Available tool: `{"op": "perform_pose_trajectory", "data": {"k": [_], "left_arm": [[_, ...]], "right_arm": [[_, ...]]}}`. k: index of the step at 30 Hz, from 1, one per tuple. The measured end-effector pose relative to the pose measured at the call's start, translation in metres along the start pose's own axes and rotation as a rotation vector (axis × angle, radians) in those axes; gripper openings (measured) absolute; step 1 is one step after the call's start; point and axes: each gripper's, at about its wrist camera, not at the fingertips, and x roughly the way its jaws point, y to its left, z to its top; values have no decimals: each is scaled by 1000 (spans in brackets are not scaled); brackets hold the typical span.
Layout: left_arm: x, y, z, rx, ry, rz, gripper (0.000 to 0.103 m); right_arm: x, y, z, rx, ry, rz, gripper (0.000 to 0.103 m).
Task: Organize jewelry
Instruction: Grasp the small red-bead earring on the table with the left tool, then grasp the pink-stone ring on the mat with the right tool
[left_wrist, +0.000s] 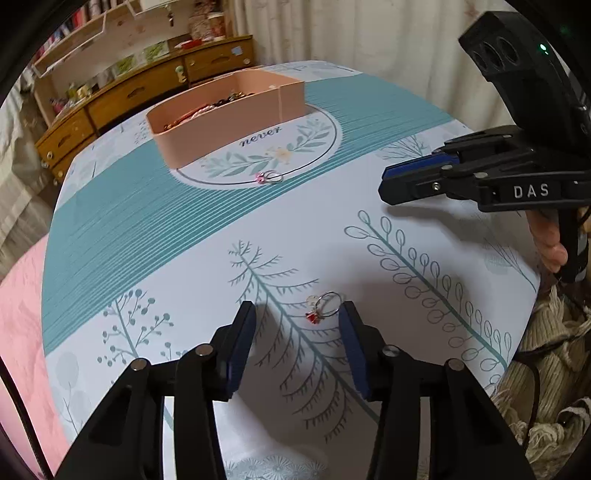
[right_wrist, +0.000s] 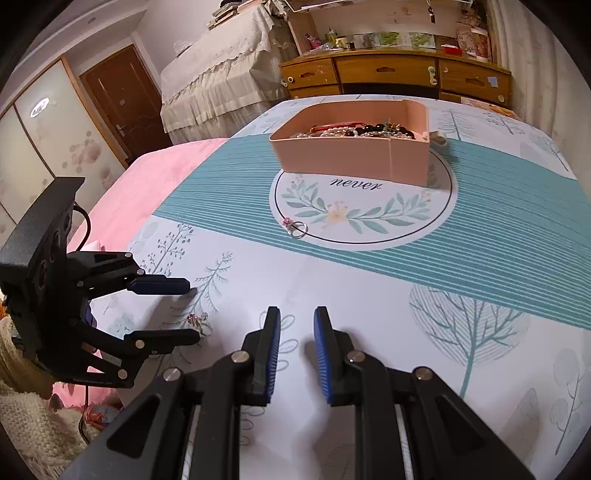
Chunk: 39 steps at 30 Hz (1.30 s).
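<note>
A silver ring with a red charm lies on the patterned cloth between the fingers of my left gripper, close to the right pad; the pads do not touch it. The right wrist view shows that ring inside the left gripper. A second ring with a pink stone lies on the printed circle. Behind it stands a pink box holding beads and bracelets. My right gripper hovers over bare cloth, jaws a narrow gap apart, holding nothing.
The cloth-covered table drops off to pink bedding on one side and a knitted throw on the other. A wooden dresser stands beyond the far edge. A hand holds the right gripper's handle.
</note>
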Motion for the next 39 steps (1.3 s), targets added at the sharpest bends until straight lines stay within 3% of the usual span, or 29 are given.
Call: {"op": "perform_pose_trajectory", "data": {"k": [4, 10, 23, 30, 39], "left_arm": [[0, -6, 1, 33, 0, -30, 23], [0, -8, 1, 34, -1, -50, 8], [-5, 4, -10, -93, -44, -38, 5], [-13, 32, -9, -247, -82, -31, 5], [-13, 71, -6, -405, -113, -19, 5]], "right_arm": [[2, -3, -2, 18, 3, 8, 19], [2, 1, 0, -3, -1, 10, 19], [13, 23, 38, -129, -15, -33, 19], [39, 41, 64, -335, -28, -121, 19], [62, 54, 68, -514, 30, -73, 24]]}}
